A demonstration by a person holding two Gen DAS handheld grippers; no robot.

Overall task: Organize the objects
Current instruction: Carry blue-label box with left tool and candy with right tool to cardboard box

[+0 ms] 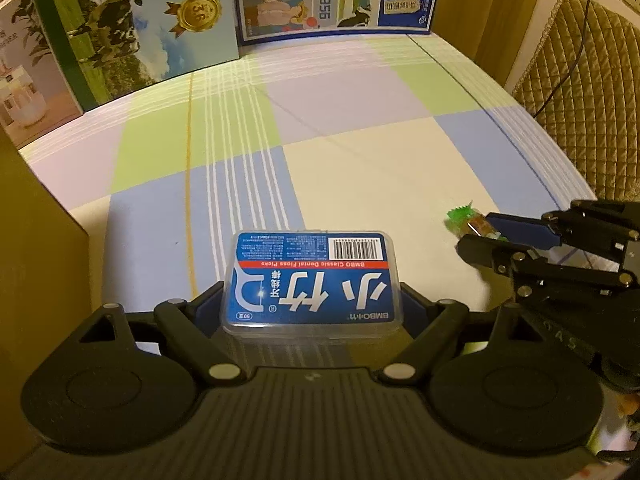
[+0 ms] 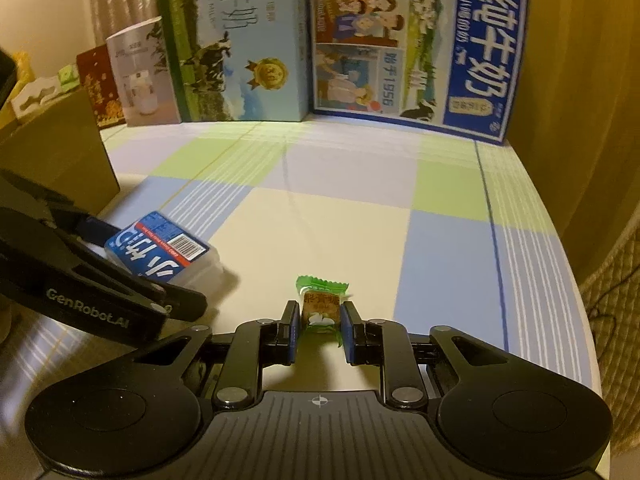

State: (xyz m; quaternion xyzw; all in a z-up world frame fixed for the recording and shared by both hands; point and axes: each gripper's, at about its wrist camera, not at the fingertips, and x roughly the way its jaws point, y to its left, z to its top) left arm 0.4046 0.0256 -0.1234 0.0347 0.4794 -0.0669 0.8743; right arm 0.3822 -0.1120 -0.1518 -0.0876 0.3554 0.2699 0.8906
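A table [image 2: 448, 248] covered in a pastel checked cloth was backed by a row of upright milk cartons [image 2: 416, 52], with a brown cardboard box [image 2: 56, 148] standing at its left edge. The floss pick box [image 1: 312, 280] was clamped between the jaws of the left gripper [image 1: 312, 300], low over the cloth near that cardboard box. Its long axis was seen to run forward, away from the gripper, with the barcode end pointing at the cartons. A green-wrapped candy [image 2: 322, 310] was pinched by the right gripper [image 2: 320, 320] near the middle of the table, its twisted wrapper end directed forward. Both items were judged to have been picked up only; neither had been placed anywhere yet, and no destination could be identified with certainty, though the cardboard box was thought a likely one.
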